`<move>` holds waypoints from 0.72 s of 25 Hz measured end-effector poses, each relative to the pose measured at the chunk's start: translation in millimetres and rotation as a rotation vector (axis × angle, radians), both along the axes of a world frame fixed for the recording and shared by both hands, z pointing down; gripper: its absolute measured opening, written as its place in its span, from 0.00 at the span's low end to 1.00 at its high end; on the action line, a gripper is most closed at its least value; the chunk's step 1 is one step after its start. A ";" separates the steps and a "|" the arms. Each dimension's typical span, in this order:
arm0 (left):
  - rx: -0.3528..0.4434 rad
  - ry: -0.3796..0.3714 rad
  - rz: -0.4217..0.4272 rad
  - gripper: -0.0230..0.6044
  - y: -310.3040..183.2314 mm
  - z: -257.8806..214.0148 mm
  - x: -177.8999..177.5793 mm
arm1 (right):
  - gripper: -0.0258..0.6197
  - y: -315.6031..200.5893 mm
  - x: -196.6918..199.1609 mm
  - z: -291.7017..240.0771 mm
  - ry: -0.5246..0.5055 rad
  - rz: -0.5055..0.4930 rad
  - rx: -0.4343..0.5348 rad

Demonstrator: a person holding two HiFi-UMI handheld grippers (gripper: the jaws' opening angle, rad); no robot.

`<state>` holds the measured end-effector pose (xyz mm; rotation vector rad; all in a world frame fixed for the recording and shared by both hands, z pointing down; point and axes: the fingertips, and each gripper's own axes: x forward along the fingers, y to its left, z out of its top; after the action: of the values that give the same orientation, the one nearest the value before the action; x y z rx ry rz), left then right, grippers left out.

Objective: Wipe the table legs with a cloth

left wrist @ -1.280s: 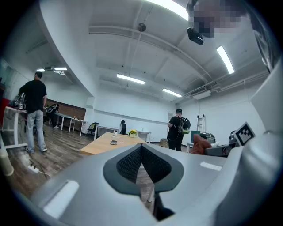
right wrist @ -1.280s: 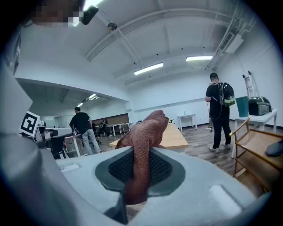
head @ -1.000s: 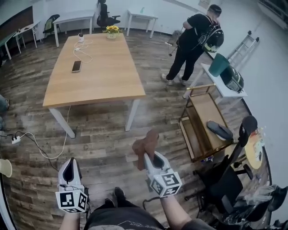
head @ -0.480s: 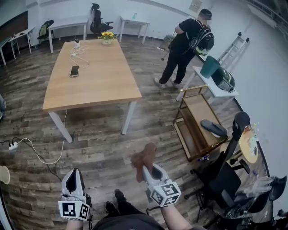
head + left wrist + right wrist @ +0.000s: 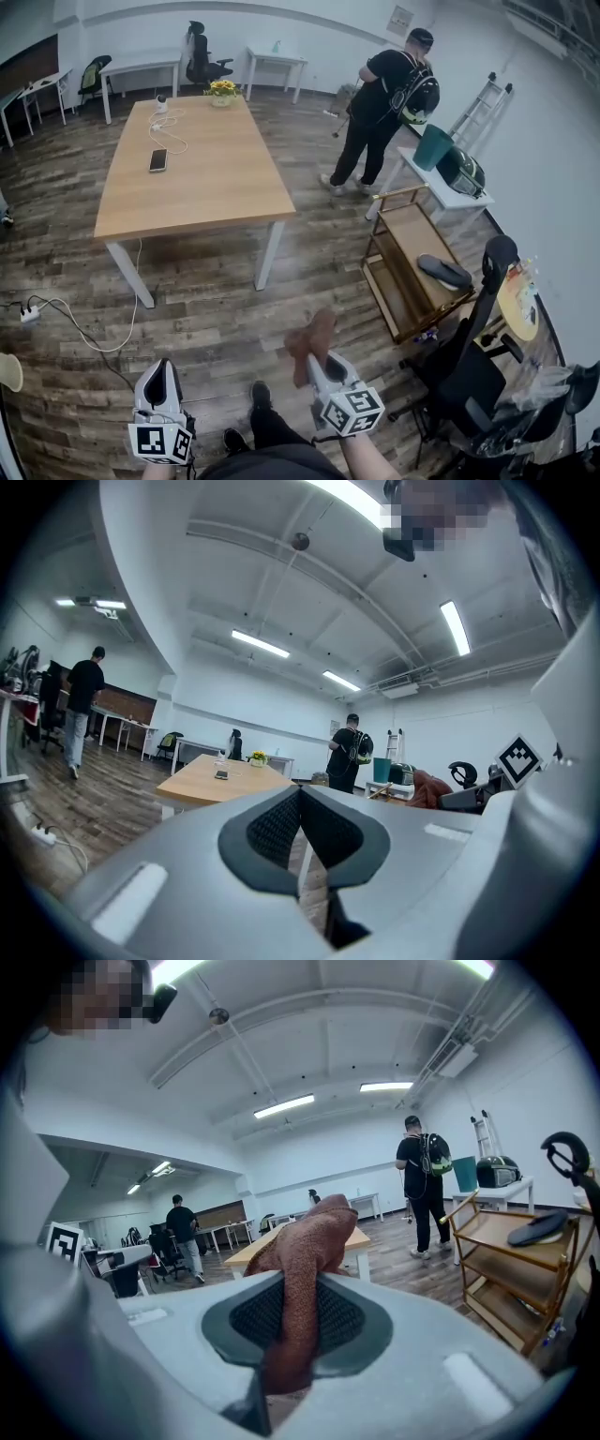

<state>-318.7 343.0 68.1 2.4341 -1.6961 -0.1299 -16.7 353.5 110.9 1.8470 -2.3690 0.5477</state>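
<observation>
A brown cloth (image 5: 309,343) (image 5: 302,1262) sticks up from my right gripper (image 5: 316,364), whose jaws are shut on it. My left gripper (image 5: 161,380) hangs low at the left, jaws shut with nothing between them. Ahead stands the wooden table (image 5: 197,164) on white legs. Its near right leg (image 5: 267,253) and near left leg (image 5: 130,274) are well beyond both grippers. In the left gripper view the table (image 5: 220,782) shows far off past the closed jaws.
A phone (image 5: 157,160), cables and a yellow flower pot (image 5: 222,90) lie on the table. A power strip and cord (image 5: 56,310) trail on the floor at left. A wooden cart (image 5: 410,272), an office chair (image 5: 469,361) and a standing person (image 5: 375,108) are at right.
The view has shifted forward a little; the table sits slightly nearer. Both grippers keep their hold and pose, with the cloth still upright in the right one.
</observation>
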 end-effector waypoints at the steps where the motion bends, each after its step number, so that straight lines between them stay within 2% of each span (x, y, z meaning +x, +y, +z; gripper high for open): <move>1: 0.005 -0.007 0.001 0.07 -1.7 2.3 -1.2 | 0.13 -3.6 2.4 2.1 -0.005 0.006 -0.002; 7: 0.013 -0.022 -0.035 0.07 -33.9 -9.5 2.4 | 0.13 -45.6 16.4 10.9 -0.028 0.017 -0.008; 18: 0.023 -0.082 -0.085 0.07 -143.7 -1.8 41.6 | 0.13 -176.7 48.3 20.8 -0.065 -0.038 -0.001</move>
<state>-277.1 199.3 66.3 2.4158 -1.8429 -0.0606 31.6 176.8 131.7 1.8072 -2.4387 0.6145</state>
